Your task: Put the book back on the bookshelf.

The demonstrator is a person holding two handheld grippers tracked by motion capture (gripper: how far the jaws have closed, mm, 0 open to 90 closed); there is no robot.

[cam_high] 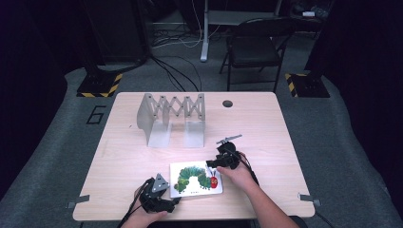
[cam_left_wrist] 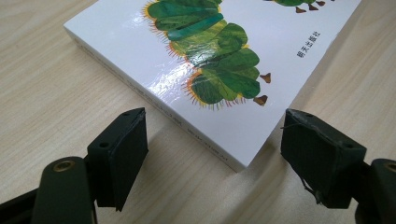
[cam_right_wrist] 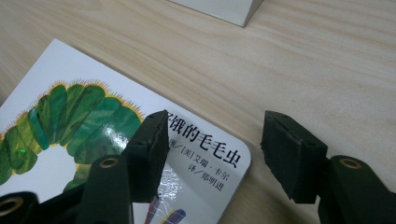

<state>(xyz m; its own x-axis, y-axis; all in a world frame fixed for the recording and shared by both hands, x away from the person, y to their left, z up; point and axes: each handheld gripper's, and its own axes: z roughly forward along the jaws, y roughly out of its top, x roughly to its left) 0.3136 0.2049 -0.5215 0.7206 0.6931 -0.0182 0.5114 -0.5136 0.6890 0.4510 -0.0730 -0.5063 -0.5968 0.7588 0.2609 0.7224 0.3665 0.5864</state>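
Note:
A white picture book (cam_high: 196,178) with a green caterpillar on its cover lies flat near the table's front edge. My left gripper (cam_high: 172,201) is open at the book's near left corner. In the left gripper view that book corner (cam_left_wrist: 233,158) sits between the spread jaws of the left gripper (cam_left_wrist: 215,125), apart from both pads. My right gripper (cam_high: 212,164) is open at the book's far right corner. In the right gripper view of the right gripper (cam_right_wrist: 215,122), one jaw hangs over the book cover (cam_right_wrist: 93,116) and the other over bare table.
A grey folding book rack (cam_high: 172,118) stands upright behind the book at mid-table, and its base (cam_right_wrist: 219,8) shows in the right gripper view. A round cable hole (cam_high: 227,103) is at the table's back. A folding chair (cam_high: 256,47) stands beyond the table.

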